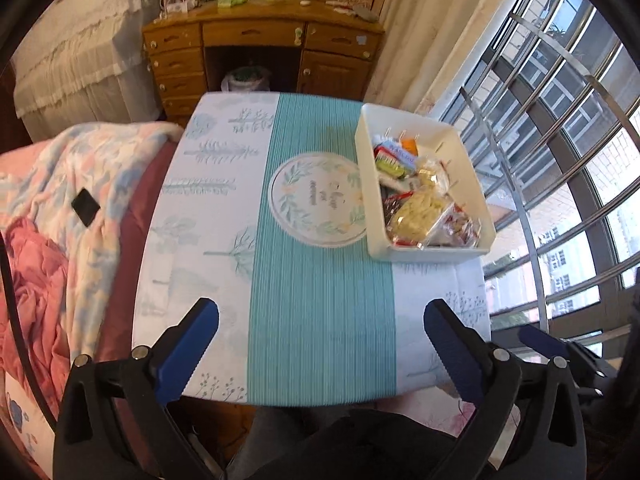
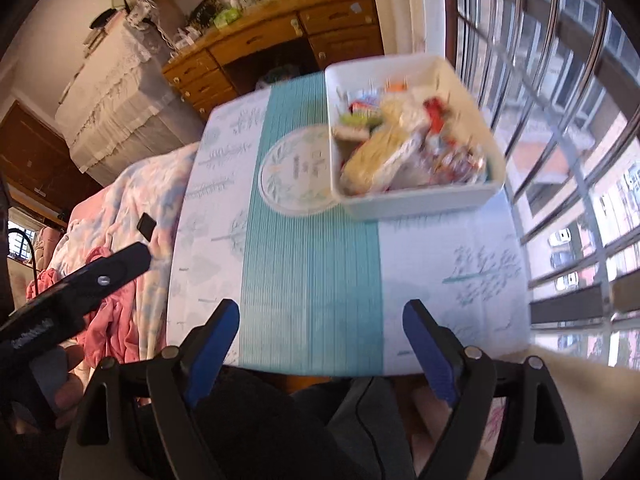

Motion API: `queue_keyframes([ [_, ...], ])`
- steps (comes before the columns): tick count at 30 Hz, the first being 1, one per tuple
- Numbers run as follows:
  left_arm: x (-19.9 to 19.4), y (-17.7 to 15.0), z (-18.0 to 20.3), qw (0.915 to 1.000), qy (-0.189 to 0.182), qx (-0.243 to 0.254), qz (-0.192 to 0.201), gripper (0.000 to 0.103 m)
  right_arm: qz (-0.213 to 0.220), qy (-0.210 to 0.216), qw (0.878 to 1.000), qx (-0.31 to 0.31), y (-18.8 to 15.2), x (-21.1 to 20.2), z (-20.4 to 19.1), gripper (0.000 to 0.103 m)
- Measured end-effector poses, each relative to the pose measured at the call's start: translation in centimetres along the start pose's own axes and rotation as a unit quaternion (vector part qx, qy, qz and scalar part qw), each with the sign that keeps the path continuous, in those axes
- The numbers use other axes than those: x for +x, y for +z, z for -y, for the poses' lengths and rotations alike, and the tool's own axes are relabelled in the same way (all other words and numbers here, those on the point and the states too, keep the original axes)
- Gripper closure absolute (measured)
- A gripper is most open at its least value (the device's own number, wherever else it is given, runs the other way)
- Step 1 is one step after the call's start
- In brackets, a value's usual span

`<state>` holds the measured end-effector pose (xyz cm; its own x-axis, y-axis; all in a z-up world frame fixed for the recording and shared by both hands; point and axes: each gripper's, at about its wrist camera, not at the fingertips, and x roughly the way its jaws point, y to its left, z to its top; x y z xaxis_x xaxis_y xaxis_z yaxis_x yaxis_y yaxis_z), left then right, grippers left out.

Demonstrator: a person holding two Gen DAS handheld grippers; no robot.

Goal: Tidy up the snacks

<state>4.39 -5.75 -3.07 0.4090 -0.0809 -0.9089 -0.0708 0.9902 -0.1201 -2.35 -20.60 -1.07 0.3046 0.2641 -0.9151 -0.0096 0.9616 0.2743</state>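
A white plastic bin [image 1: 472, 168] [image 2: 412, 200] stands at the far right of the small table, filled with several wrapped snacks [image 1: 420, 208] [image 2: 400, 152]: a pale yellow bag, red and green packets. My left gripper [image 1: 322, 316] hangs open over the table's near edge with nothing between its blue pads. My right gripper [image 2: 320, 316] is also open and empty, above the near edge of the teal stripe. Both are well short of the bin. The left gripper's finger [image 2: 108, 268] shows at the left of the right wrist view.
A round floral-print mat or lid [image 1: 316, 200] [image 2: 296, 176] lies beside the bin's left wall. The tablecloth [image 1: 320, 300] is white with a teal stripe. A bed with pink and floral blankets [image 1: 60, 220] adjoins the left. A wooden desk [image 1: 260, 52] stands behind, and barred windows [image 1: 560, 160] fill the right.
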Motion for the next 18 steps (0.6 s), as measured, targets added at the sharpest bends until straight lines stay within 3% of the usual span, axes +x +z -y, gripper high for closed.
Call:
queue_keyframes([
  [2,0.0,0.2,1.2,0.9998,0.012,-0.003,0.013,0.001,0.013,0.002,1.000,-0.020,0.5,-0.8,0.3,0.009],
  [18,2.1,-1.7,4.9,0.9984,0.044,-0.036,-0.006,0.001,0.029,-0.008,0.999,-0.029,0.8,-1.7,3.7,0.002],
])
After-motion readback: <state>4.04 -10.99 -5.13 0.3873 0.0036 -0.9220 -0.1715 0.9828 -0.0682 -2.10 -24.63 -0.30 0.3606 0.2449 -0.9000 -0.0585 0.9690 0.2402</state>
